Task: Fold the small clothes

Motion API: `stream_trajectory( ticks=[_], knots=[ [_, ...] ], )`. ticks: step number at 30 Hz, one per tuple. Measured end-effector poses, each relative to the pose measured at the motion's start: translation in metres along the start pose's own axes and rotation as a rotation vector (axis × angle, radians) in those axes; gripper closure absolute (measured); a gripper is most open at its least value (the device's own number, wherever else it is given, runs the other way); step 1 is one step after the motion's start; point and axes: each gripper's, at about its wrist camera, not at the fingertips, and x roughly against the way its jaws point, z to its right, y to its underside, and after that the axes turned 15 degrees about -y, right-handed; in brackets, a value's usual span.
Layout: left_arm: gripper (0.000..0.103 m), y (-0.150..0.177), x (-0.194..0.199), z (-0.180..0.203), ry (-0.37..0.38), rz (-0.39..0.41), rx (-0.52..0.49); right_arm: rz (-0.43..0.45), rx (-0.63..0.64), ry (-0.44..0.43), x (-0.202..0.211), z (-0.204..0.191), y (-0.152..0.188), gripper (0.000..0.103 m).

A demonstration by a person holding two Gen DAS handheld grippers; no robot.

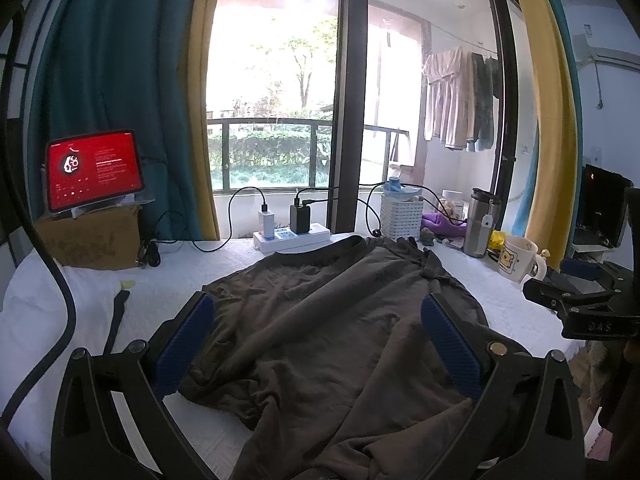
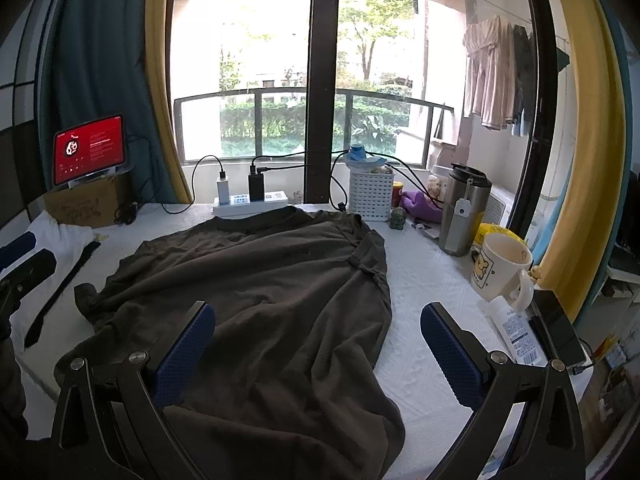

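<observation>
A dark olive-brown garment [image 2: 256, 280], rumpled and unfolded, lies spread over the middle of the white-covered tabletop [image 2: 424, 280], its ribbed band toward the far edge and its near part hanging over the near edge. The left tongs [image 1: 318, 340] hover above the garment with both blue-padded fingers [image 1: 450, 348] set wide apart, holding nothing. The right tongs [image 2: 318, 344] are likewise spread wide and empty; their left finger is over the cloth, their right finger over bare cover beside the garment's right border. A black strap [image 2: 60, 292] lies left of the garment. Along the far edge stand a white power strip [image 2: 250, 202] with two chargers plugged in, and a white lattice basket [image 2: 370, 196]. Toward the right edge stand a steel tumbler [image 2: 460, 212], a cream mug with a bear print [image 2: 500, 268] and a white tube [image 2: 516, 330]. At the far left corner a tablet with a red screen [image 2: 90, 148] rests on a cardboard box [image 2: 86, 204].
</observation>
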Motion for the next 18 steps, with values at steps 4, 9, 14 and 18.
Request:
stream_trajectory(
  ticks=[4,9,14,18],
  knots=[
    [0.001,0.000,0.000,0.000,-0.002,-0.001,0.001,0.000,0.000,0.000,0.000,0.000,0.000,0.000],
    [0.001,-0.001,-0.001,0.000,-0.006,-0.004,-0.002,0.000,-0.001,0.001,-0.001,-0.001,0.001,0.000],
    [0.001,-0.001,-0.004,-0.001,-0.010,-0.015,-0.003,-0.005,0.004,0.000,-0.004,-0.002,0.001,0.000],
    [0.001,0.000,-0.009,0.000,-0.010,-0.026,-0.005,-0.017,0.007,-0.002,-0.011,0.000,0.001,0.000]
  ],
)
